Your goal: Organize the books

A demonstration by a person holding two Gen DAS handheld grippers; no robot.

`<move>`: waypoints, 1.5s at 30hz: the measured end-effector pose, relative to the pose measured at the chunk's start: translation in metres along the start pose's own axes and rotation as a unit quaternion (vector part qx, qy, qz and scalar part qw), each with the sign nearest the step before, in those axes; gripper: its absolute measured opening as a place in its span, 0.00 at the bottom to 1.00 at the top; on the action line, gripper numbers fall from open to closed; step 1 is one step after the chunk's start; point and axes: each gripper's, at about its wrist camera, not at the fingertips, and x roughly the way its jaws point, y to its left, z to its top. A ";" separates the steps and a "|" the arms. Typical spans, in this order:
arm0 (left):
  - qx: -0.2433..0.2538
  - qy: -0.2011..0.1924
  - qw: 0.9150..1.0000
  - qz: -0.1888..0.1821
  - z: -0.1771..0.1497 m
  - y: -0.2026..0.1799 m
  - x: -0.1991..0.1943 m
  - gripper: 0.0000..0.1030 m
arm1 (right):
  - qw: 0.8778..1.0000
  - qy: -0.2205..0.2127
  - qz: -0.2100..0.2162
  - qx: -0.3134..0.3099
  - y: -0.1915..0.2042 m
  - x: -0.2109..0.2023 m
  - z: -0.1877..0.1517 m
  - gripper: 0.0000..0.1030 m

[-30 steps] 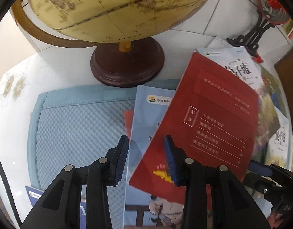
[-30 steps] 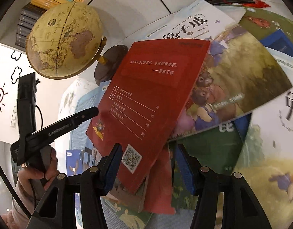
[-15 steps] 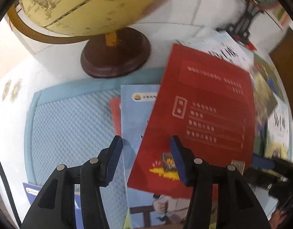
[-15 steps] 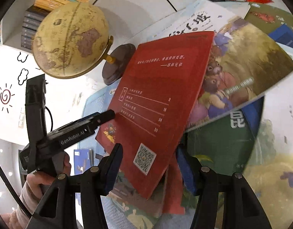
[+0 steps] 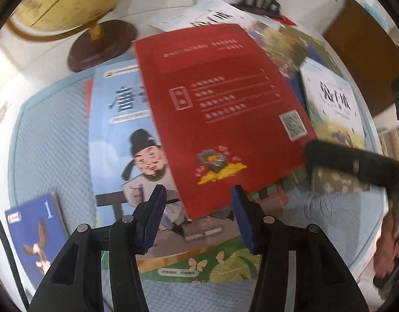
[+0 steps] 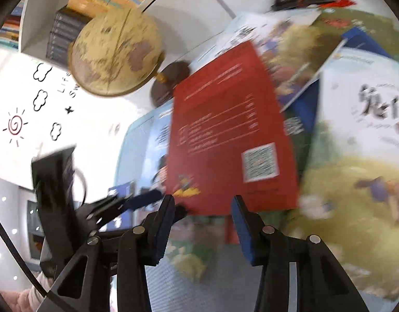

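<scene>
The step in hand looks like squaring the red book (image 5: 220, 119) onto the pile, and it goes best if each pair of tongs takes a near corner, so the cover slides flat rather than pivoting and fanning the books beneath. The red book lies tilted on top of the scattered pile on the blue mat (image 5: 51, 140), overlapping the pale blue book (image 5: 121, 140) with the cartoon figure, with a globe (image 5: 69, 0) behind on the table. The left tongs (image 5: 197, 215) stand partly open and empty; the red book's near corner lies just ahead of them, between the line of the pads but not pinched. The right tongs (image 6: 202, 223) are closing, with nothing pressed between the pads; the book's lower edge sits just beyond their tips, slightly right of centre.
</scene>
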 end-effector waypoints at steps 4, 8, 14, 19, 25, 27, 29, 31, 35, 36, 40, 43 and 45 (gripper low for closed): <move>-0.058 -0.019 0.998 -0.013 0.013 0.026 -0.005 0.47 | 0.999 -0.005 -0.047 -0.020 -0.013 0.004 0.032 0.44; -0.086 -0.019 0.996 -0.007 0.030 0.037 -0.001 0.47 | 0.999 0.029 -0.042 -0.015 -0.023 0.028 0.056 0.44; -0.070 0.001 0.998 -0.002 0.035 0.024 0.009 0.47 | 0.997 0.067 -0.002 -0.026 -0.013 0.035 0.047 0.45; -0.058 0.006 0.998 -0.002 0.014 0.014 0.003 0.47 | 0.997 0.071 0.000 -0.029 -0.007 0.016 0.019 0.45; -0.055 0.027 0.997 -0.042 -0.031 -0.005 -0.008 0.48 | 0.995 0.071 0.058 0.027 -0.022 -0.023 -0.037 0.41; -0.044 0.029 0.998 -0.034 -0.037 -0.015 -0.008 0.48 | 0.994 0.063 0.081 0.043 -0.024 -0.033 -0.050 0.26; -0.046 0.033 0.997 -0.050 -0.042 -0.022 -0.007 0.48 | 0.990 0.050 0.116 0.062 -0.026 -0.046 -0.057 0.13; -0.056 0.039 0.994 -0.087 -0.045 -0.029 -0.004 0.48 | 0.989 0.046 0.124 0.071 -0.029 -0.055 -0.062 0.11; -0.044 0.035 0.996 -0.076 -0.047 -0.047 -0.003 0.48 | 0.989 0.029 0.117 0.081 -0.037 -0.063 -0.068 0.11; -0.055 0.035 0.994 -0.085 -0.047 -0.048 -0.003 0.48 | 0.989 0.019 0.119 0.087 -0.039 -0.068 -0.070 0.08; -0.083 0.032 0.989 -0.116 -0.041 -0.052 -0.005 0.47 | 0.980 -0.006 0.156 0.120 -0.042 -0.083 -0.070 0.08; -0.075 0.013 0.987 -0.141 -0.024 -0.079 -0.008 0.41 | 0.987 -0.027 0.132 0.088 -0.025 -0.105 -0.060 0.08; -0.067 0.004 0.983 -0.170 -0.009 -0.106 -0.013 0.39 | 0.991 -0.038 0.111 0.066 -0.014 -0.129 -0.057 0.08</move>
